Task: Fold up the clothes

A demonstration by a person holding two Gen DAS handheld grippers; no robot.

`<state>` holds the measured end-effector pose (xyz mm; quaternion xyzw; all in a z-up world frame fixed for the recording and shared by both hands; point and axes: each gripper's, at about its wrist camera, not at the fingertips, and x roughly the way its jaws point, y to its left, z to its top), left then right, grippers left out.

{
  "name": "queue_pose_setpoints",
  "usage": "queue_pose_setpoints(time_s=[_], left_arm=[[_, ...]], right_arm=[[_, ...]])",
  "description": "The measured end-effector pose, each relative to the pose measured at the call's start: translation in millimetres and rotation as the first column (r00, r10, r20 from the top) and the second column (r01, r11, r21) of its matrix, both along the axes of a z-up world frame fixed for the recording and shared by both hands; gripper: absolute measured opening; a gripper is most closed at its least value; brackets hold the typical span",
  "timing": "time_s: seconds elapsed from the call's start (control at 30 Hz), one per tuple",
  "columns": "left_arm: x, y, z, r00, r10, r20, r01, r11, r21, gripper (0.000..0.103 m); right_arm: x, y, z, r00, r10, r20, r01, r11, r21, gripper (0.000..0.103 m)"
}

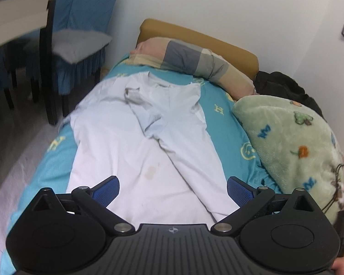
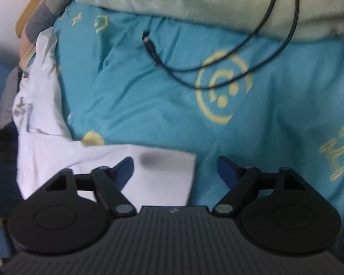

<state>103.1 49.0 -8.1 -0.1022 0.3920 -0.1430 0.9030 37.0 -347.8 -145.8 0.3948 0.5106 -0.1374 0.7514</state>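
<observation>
The white garment (image 1: 130,142) lies spread lengthwise on the turquoise bedsheet (image 1: 227,123), its collar end toward 12 o'clock near the striped pillow (image 1: 195,57), one long sleeve folded diagonally across the body toward 5 o'clock.

The left gripper (image 1: 173,190) hangs above the garment's near end, jaws spread wide and empty, the cloth showing between them. In the right wrist view, a squared corner of the same garment (image 2: 162,171) sits at 6 o'clock directly under the right gripper (image 2: 175,171), whose jaws stand partly apart with nothing pinched, the cloth's edge lying between them.

Likely trouble: the right pads could catch the bedsheet together with the corner, dragging the bedding up. A black cable (image 2: 217,68) lies loose at 1 o'clock, near enough to snag. The folded sleeve may slide off when the hem lifts.
</observation>
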Motion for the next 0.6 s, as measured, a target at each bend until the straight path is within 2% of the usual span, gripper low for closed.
queue_pose_setpoints(time_s=[0.03, 0.1, 0.13, 0.17, 0.27, 0.33, 0.37, 0.4, 0.47, 0.53, 0.6], left_arm=[[1.1, 4.2, 1.0, 1.0, -0.011, -0.014, 0.011, 1.0, -0.019, 0.101], [3.2, 12.4, 4.9, 0.999, -0.033, -0.026, 0.031, 0.998, -0.051, 0.098], [3.4, 17.5, 8.5, 1.0, -0.025, -0.016, 0.024, 0.998, -0.061, 0.098], [3.7, 22.6, 12.0, 1.0, -0.018, -0.007, 0.017, 0.997, -0.071, 0.098], [3.8, 41.1, 22.0, 1.0, 0.016, 0.018, -0.014, 0.995, -0.1, 0.098], [4.9, 54.3, 26.5, 0.999, 0.045, 0.023, -0.042, 0.991, -0.13, 0.098], [5.5, 60.1, 27.7, 0.998, 0.062, 0.023, -0.058, 0.988, -0.145, 0.098], [6.3, 64.9, 28.0, 0.997, 0.076, 0.019, -0.072, 0.985, -0.156, 0.098], [8.6, 70.3, 26.5, 0.996, 0.09, 0.004, -0.088, 0.982, -0.168, 0.098], [10.3, 73.0, 24.5, 0.995, 0.096, -0.01, -0.097, 0.979, -0.177, 0.098], [10.8, 73.9, 22.1, 0.995, 0.096, -0.023, -0.099, 0.978, -0.183, 0.098]], right_arm=[[3.0, 5.2, 1.2, 1.0, 0.028, -0.01, -0.028, 0.999, -0.023, 0.067], [7.7, 20.2, 11.8, 0.995, 0.095, -0.021, -0.097, 0.987, -0.129, 0.038], [8.6, 28.3, 17.5, 0.991, 0.128, -0.024, -0.13, 0.976, -0.174, 0.013], [8.3, 35.9, 24.5, 0.988, 0.157, -0.018, -0.157, 0.962, -0.222, 0.008], [-4.4, 61.5, 58.7, 0.968, 0.241, 0.074, -0.2, 0.911, -0.361, 0.006], [-18.2, 83.7, 87.2, 0.933, 0.321, 0.162, -0.227, 0.876, -0.425, 0.006], [-26.9, 99.6, 102.7, 0.904, 0.376, 0.204, -0.244, 0.845, -0.476, 0.006], [-36.9, 120.8, 118.2, 0.86, 0.45, 0.239, -0.263, 0.794, -0.548, 0.006], [-56.9, 166.3, 138.7, 0.75, 0.596, 0.287, -0.313, 0.702, -0.64, 0.006], [-74.0, 209.7, 143.3, 0.638, 0.708, 0.303, -0.364, 0.624, -0.691, 0.006], [-82.2, 249.7, 131.9, 0.545, 0.8, 0.25, -0.444, 0.529, -0.723, 0.006]])
